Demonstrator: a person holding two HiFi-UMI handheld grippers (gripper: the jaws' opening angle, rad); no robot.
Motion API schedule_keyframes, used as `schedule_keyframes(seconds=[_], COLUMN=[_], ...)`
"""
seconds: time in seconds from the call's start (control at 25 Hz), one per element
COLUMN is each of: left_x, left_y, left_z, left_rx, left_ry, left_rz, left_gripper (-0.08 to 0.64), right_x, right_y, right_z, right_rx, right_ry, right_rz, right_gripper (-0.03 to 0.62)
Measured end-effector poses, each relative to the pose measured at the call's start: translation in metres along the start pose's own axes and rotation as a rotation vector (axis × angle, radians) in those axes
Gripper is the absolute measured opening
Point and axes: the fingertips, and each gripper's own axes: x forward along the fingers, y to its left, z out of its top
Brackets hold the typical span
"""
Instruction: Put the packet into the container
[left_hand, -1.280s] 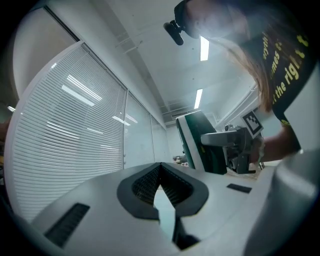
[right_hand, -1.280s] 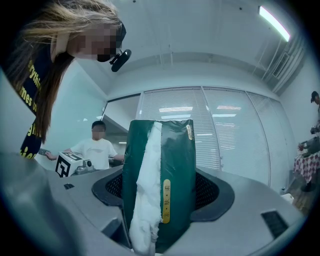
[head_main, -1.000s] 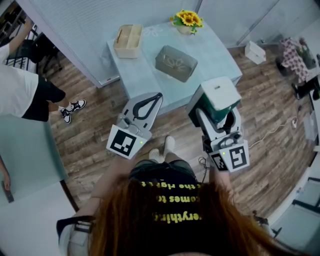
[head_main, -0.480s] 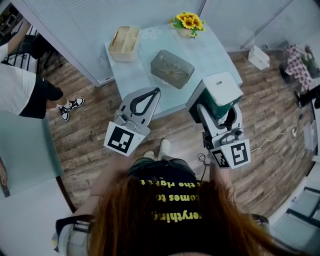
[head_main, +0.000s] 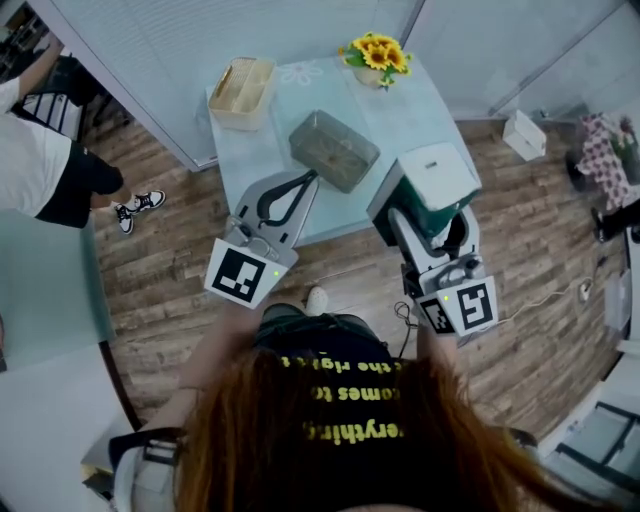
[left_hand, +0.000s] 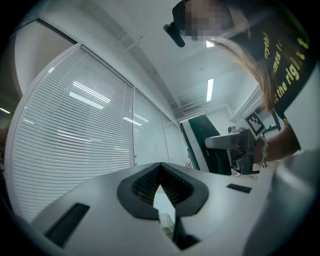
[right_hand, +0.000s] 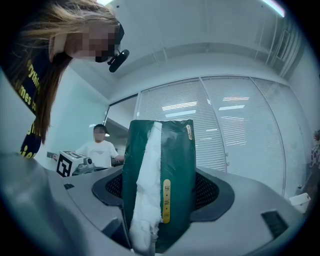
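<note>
Being pinched by the right tool (right_hand: 161, 197), the green packet (right_hand: 172, 165) is held near the edge of the surface (head_main: 405, 115) — apart from the mesh container (head_main: 335, 150); the left tool (left_hand: 160, 167) is pressed together, empty.

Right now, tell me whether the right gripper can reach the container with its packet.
Probably yes: nothing stands between the right gripper, shut on the packet, and the open-topped container.

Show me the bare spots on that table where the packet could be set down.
Bare: the table's right side, between the flowers and the packet; the back strip between the wooden box and the flowers. Crowded: the middle, where the basket sits with the left gripper beside it.
</note>
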Motion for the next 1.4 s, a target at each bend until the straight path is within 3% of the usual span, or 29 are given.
schedule_keyframes(seconds=[0.6, 1.4], left_x=[0.034, 0.067], left_y=[0.015, 0.088], left_z=[-0.006, -0.023], left_rx=[0.022, 0.020], left_ry=[0.025, 0.023], left_rz=[0.006, -0.055], left_gripper=[0.002, 0.002], right_x=[0.025, 0.097], right_y=[-0.031, -0.044], right_z=[-0.006, -0.020], right_rx=[0.018, 0.014], right_ry=[0.005, 0.020], right_rz=[0.020, -0.048], right_gripper=[0.354, 0.354])
